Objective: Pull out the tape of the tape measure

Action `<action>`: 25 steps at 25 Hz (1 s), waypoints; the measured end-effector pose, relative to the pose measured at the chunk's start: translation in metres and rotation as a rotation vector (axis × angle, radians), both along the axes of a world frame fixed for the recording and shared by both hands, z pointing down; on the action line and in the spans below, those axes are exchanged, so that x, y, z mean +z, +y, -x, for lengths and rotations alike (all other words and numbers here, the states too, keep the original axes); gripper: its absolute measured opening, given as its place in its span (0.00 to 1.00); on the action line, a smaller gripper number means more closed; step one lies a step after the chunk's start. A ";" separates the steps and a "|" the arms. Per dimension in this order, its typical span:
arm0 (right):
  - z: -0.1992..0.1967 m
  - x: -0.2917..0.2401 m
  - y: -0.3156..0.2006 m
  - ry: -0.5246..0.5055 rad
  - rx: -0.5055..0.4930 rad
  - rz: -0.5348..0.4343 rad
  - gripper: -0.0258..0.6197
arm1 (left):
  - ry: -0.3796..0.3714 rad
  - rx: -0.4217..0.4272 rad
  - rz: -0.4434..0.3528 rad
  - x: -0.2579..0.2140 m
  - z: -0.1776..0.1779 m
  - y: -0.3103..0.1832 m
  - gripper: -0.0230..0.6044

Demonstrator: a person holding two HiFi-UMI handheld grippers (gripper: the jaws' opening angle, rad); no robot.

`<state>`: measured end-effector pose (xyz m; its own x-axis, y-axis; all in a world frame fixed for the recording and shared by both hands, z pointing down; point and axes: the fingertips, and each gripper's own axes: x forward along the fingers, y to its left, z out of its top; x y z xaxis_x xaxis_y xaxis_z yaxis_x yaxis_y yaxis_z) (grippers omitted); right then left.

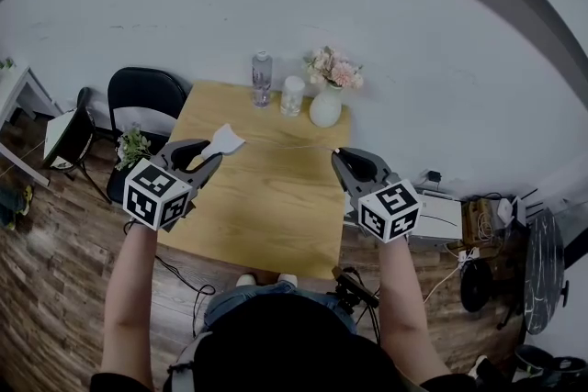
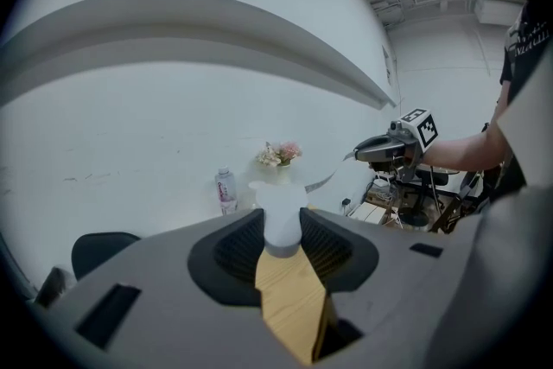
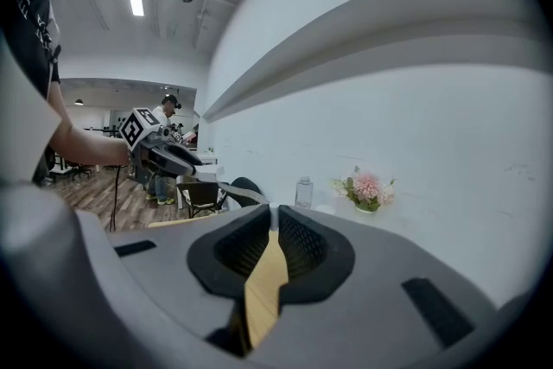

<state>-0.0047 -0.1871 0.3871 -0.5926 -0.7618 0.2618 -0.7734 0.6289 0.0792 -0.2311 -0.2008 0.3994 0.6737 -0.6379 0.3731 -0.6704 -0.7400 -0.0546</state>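
Head view: light wooden table point(image 1: 266, 207) against a white wall point(image 1: 386, 23), with dark plank floor point(image 1: 55, 289) on both sides. Along the table's far edge, left to right, stand a clear bottle point(image 1: 262, 78), a white cup point(image 1: 292, 95) and a white vase point(image 1: 325, 108) of pink flowers point(image 1: 333, 69). Left of the table are a black chair point(image 1: 145, 95) and a small potted plant point(image 1: 133, 146). Right of it are a white box point(image 1: 439, 216) among cables and, further out, a fan point(image 1: 540, 275). Over the table's left side the left gripper point(image 1: 209, 155) has its jaws set narrow, clamped on the white case point(image 1: 224, 140) of the tape measure. Over the right edge the right gripper point(image 1: 341, 158) has its jaws almost together, pinching the end of the tape point(image 1: 285, 145). Between them the tape runs as a thin pale line in the air above the table, just in front of the vase. Left gripper view: the case fills the gap between the ribbed pads point(image 2: 242, 244).
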 end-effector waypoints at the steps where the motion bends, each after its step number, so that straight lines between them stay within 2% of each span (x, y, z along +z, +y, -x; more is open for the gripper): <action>1: 0.003 0.000 -0.001 0.001 -0.003 0.000 0.11 | -0.005 0.003 0.000 0.001 -0.002 -0.001 0.25; 7: 0.007 0.004 -0.004 0.007 -0.005 0.009 0.11 | -0.015 0.009 0.009 0.008 -0.007 -0.003 0.25; 14: 0.004 0.026 -0.008 0.032 0.003 0.065 0.11 | 0.005 -0.052 0.039 0.025 0.002 -0.009 0.25; 21: 0.015 0.073 -0.014 0.064 0.006 0.159 0.11 | 0.023 -0.142 0.088 0.069 0.008 -0.024 0.25; 25: 0.021 0.101 -0.022 0.069 0.031 0.215 0.11 | -0.006 -0.169 0.118 0.100 0.012 -0.035 0.25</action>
<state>-0.0256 -0.2088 0.4886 -0.5452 -0.7017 0.4587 -0.7899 0.6132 -0.0008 -0.2427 -0.2357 0.4997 0.5582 -0.6936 0.4553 -0.7857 -0.6182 0.0215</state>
